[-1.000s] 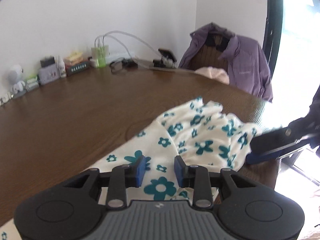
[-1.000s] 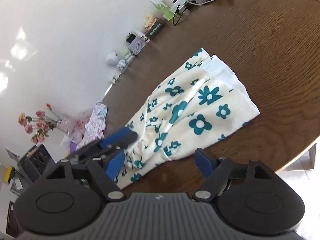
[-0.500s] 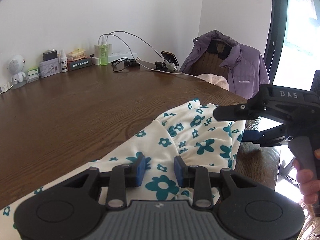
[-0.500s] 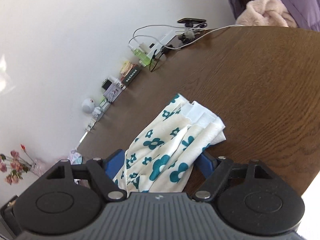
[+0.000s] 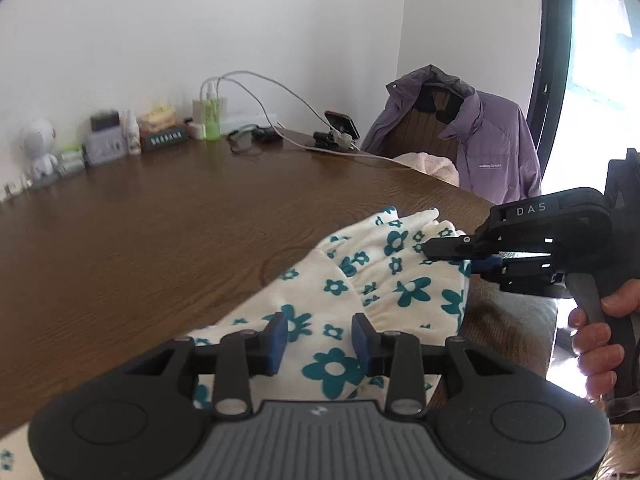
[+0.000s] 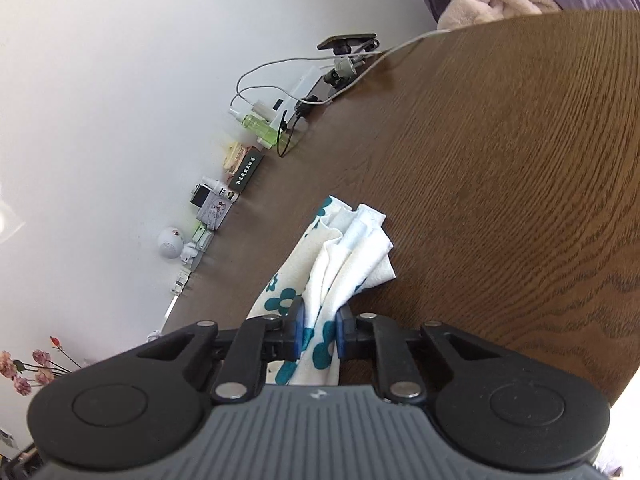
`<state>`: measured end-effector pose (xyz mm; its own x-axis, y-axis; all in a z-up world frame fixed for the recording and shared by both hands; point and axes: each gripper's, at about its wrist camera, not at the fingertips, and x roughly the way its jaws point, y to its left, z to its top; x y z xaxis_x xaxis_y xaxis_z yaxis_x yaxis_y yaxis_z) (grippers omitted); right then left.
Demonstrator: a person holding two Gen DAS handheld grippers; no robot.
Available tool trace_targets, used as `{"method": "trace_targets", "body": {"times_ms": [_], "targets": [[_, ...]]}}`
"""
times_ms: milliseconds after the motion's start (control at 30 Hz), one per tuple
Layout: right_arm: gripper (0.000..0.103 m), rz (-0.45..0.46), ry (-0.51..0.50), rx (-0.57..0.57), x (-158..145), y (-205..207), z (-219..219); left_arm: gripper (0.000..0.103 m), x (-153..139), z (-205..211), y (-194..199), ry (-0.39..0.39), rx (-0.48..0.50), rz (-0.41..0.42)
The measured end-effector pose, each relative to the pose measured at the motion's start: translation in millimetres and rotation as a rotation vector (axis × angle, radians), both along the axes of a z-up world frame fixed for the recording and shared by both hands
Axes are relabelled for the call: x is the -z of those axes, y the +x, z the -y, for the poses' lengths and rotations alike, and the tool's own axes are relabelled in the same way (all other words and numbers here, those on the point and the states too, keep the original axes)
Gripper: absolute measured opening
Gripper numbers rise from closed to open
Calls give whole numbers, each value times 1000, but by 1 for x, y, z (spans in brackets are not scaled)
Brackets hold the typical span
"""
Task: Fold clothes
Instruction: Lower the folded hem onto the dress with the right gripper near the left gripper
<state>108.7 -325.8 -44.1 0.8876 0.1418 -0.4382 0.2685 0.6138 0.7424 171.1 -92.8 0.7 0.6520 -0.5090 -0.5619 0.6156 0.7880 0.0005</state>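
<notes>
My left hand-held gripper [image 5: 320, 338] hangs over the floral garment [image 5: 384, 276] on the brown tabletop [image 5: 160, 224], jaws parted and opening, pinching nothing. Over on the right, my right hand-held gripper [image 6: 319, 330] is closing, clamped on the garment's bunched edge.

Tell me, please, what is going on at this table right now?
A person is folding a cream garment with teal flowers on a brown wooden table, holding a two-finger gripper in each hand. The right gripper is closing on a bunched end of the cloth, which sits between its blue pads. The left gripper is over the other part of the garment with its jaws opening; the pads stand apart, not pinching the fabric.
</notes>
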Motion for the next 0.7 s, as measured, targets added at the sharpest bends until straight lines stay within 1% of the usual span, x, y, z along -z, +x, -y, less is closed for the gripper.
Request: {"method": "trace_targets", "body": {"times_ms": [33, 100, 133, 200, 233, 267, 300, 367, 400, 467, 567, 633, 700], "targets": [[14, 15, -77, -7, -7, -1, -6, 40, -6, -6, -6, 12, -11, 42], [13, 70, -291, -43, -27, -4, -26, 40, -15, -23, -17, 21, -40, 79], [13, 99, -399, -65, -37, -5, -36, 37, -18, -32, -19, 21, -53, 67], [13, 172, -615, -135, -57, -6, -63, 31, -15, -44, -18, 32, -66, 17], [13, 208, -706, -175, -63, -5, -77, 18, -9, -47, -15, 50, -60, -24], [13, 243, -790, -227, -69, -4, -92, 11, -2, -49, -12, 68, -56, -62], [13, 280, -872, -280, -73, -3, -107, 11, 5, -51, -10, 72, -60, -90], [13, 351, -1012, -417, -77, -2, -138, 13, 7, -63, -13, 8, -83, -108], [13, 374, -1066, -489, -76, -2, -152, 14, 7, -70, -14, -26, -98, -114], [13, 395, -1140, -634, -70, -2, -176, 25, 2, -91, -22, -98, -157, -101], [13, 384, -1244, -814, -54, -9, -208, 25, -8, -122, -35, -145, -272, -69], [13, 368, -1273, -884, -41, -18, -222, 25, -16, -140, -43, -189, -308, -50], [13, 350, -1287, -924, -29, -25, -233, 26, -26, -153, -50, -242, -305, -39]]}}
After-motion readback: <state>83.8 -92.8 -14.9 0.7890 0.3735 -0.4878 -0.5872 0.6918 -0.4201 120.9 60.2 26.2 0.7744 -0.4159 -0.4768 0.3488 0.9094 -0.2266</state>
